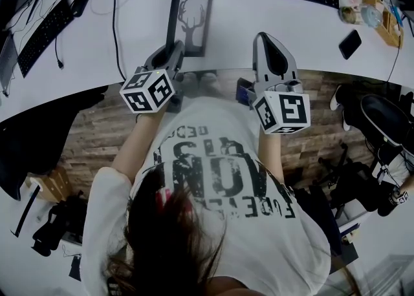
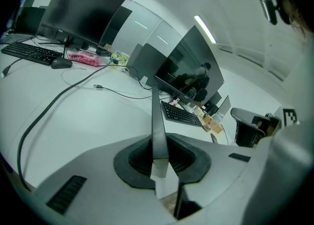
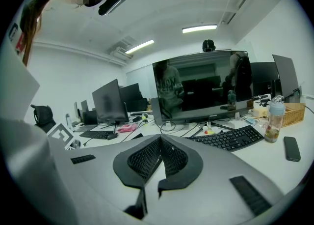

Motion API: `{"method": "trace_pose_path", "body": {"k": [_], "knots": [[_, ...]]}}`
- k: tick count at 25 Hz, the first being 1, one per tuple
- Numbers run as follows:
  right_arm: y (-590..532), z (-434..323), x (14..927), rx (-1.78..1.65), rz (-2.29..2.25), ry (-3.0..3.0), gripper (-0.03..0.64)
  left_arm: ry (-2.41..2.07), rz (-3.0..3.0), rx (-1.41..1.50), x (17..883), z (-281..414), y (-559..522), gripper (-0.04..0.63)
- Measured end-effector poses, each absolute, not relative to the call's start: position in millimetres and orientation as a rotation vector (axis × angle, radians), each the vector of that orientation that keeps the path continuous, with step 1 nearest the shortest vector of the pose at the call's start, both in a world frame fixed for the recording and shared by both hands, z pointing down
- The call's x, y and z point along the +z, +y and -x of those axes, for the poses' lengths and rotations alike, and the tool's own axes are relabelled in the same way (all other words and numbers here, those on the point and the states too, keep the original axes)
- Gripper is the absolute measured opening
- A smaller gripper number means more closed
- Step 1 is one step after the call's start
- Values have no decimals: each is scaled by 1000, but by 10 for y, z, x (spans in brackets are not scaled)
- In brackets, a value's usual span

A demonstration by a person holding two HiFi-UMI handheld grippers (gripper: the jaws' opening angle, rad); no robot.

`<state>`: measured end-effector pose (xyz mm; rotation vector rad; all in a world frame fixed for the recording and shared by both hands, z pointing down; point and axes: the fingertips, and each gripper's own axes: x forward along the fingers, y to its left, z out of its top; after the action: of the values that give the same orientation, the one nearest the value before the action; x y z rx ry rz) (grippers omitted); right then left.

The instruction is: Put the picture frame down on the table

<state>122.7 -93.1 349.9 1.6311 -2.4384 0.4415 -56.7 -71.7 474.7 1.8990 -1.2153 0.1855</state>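
Not yet laid down, the deer-print picture frame [image 1: 189, 20] stands upright straight ahead of the left gripper [image 2: 159, 159], its near edge pinched between the narrow jaws over the white table [image 1: 272, 17], while the right gripper [image 3: 160, 139] beside it is closed on nothing; lowering and release apparently remain.

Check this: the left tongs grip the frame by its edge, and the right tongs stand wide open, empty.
Wrong on one point: the right tongs are shut, not wide open. The right gripper view shows them closed together with nothing between. The rest stands: the left tongs grip the frame by its edge.
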Motion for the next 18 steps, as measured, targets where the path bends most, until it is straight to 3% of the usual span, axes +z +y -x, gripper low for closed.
{"method": "trace_pose_path", "body": {"k": [18], "knots": [[-934, -1316, 3520, 440, -1645, -2423, 0, -1263, -1751, 253, 5196, 890, -738, 106]]}}
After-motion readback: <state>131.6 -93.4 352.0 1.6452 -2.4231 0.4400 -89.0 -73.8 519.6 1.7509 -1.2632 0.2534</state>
